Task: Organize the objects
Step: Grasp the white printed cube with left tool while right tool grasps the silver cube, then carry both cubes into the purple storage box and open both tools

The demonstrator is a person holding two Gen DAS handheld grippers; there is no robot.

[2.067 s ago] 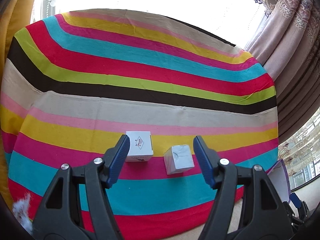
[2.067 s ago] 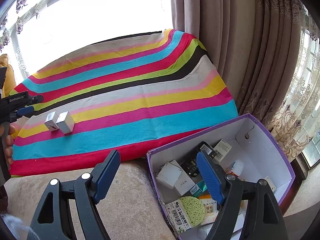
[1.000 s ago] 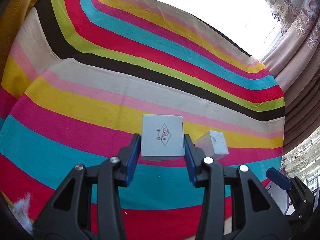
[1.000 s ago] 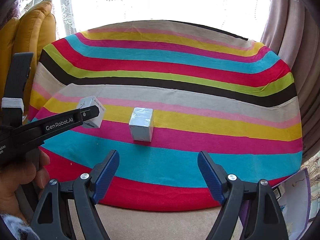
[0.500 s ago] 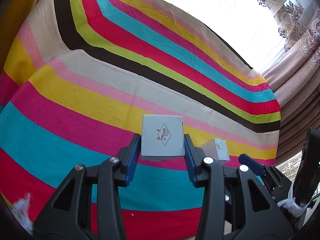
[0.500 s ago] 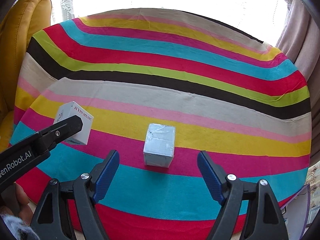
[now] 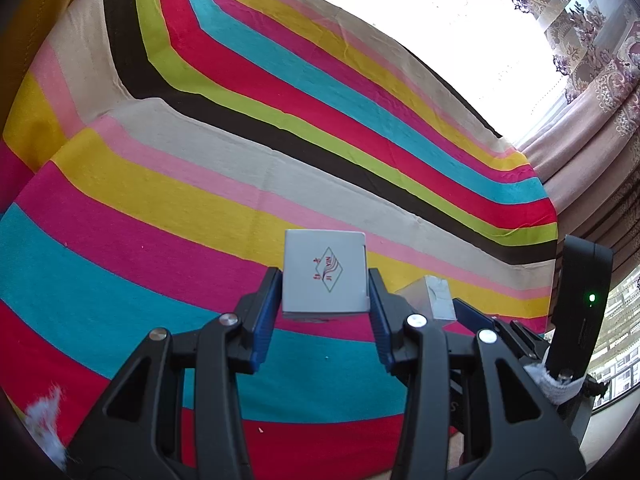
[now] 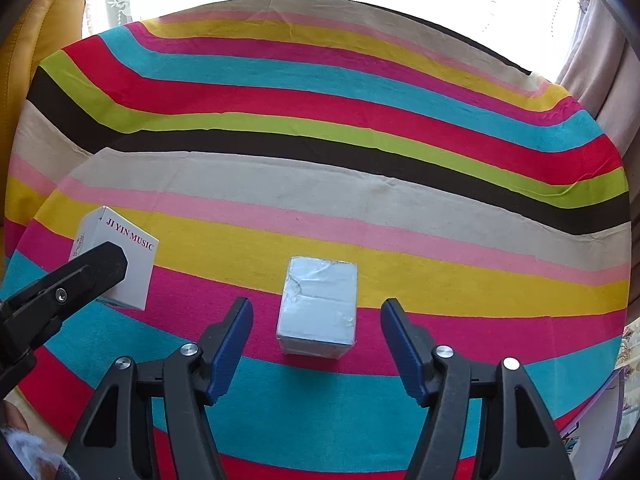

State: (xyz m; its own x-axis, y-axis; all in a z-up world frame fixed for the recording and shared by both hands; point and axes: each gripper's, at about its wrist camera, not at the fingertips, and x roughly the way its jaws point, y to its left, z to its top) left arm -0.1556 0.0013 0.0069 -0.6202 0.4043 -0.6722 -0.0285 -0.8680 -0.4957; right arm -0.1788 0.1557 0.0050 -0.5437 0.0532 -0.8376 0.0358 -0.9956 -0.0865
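Left gripper [image 7: 325, 312]: bottom centre of the left wrist view; its blue fingers [image 7: 267, 312] were clamped on both sides of the white box [image 7: 325, 272], which was held clear of the cloth.
White box from the other side: at the left edge of the right wrist view, one black finger [image 8: 92, 268] lay across its printed face.
Right gripper [image 8: 316, 344]: bottom centre of the right wrist view; its fingers [image 8: 230, 344] stood fairly wide on either side of the grey box [image 8: 318, 308] and had just been closing, with a gap showing on each side, so the box was between them but not yet gripped.
Grey box: upright on the pink and blue stripes just beyond the fingers, lower middle of the frame; in the left wrist view it showed just right of the white box.
Striped cloth [image 8: 320, 184]: it covered the whole surface from the lower edge to the bright window at the top; no other loose items showed on it.
Curtain [image 7: 592, 128]: far upper right of the left wrist view.
Progress: one box seemed picked up, the second seemed about to be taken; judging by this, both were yet to be carried off and put in place.
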